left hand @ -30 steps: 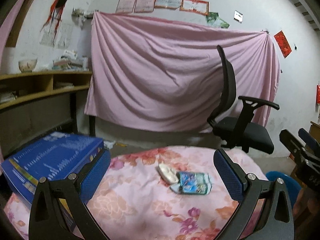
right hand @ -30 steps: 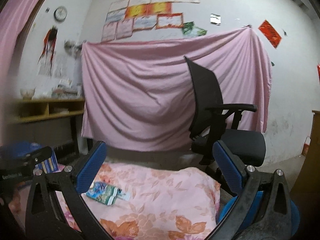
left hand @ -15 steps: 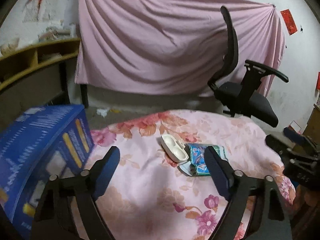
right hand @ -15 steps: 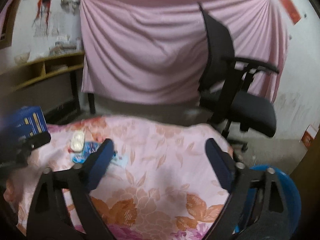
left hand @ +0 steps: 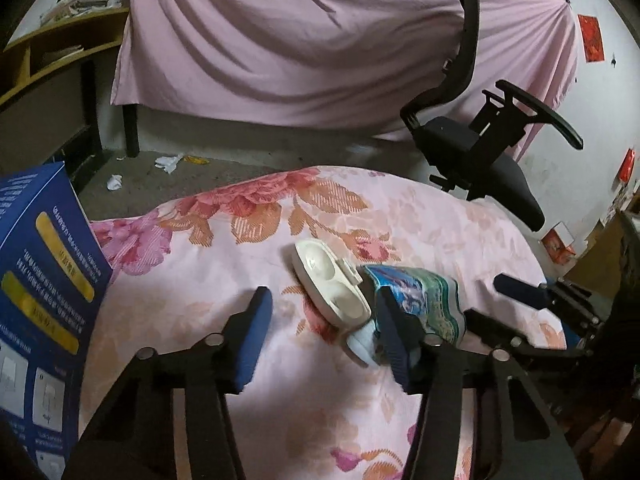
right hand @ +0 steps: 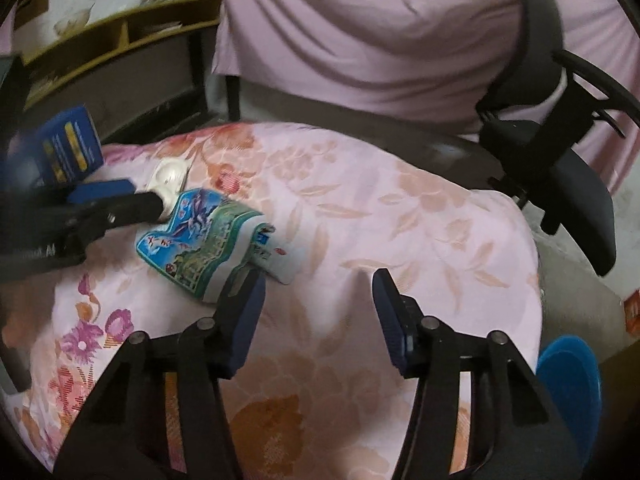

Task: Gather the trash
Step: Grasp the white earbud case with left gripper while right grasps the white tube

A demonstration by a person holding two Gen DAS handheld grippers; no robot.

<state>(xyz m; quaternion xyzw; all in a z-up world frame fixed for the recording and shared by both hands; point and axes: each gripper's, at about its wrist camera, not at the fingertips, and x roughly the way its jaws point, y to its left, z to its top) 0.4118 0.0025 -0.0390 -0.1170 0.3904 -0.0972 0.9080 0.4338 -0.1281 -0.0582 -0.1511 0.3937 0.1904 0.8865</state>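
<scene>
On flowered cloth [left hand: 224, 264], left gripper [left hand: 324, 320] jaws closing around white tray [left hand: 332, 280], right gripper [right hand: 318, 300] jaws closing, empty.

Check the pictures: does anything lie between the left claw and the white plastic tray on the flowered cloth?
Nothing visible does. The left claw, jaws closing on nothing, has only bare flowered cloth before the white tray.

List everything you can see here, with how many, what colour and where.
white plastic tray: one, white, middle of the floral cloth
wrapper: one, blue-green, beside the tray
floral cloth: one, pink, covering the surface
blue box: one, left edge
office chair: one, black, behind right
pink sheet: one, hung on back wall
shelf: one, wooden, left
blue bin: one, floor right
left gripper: closing, nothing gripped
right gripper: closing, nothing gripped
</scene>
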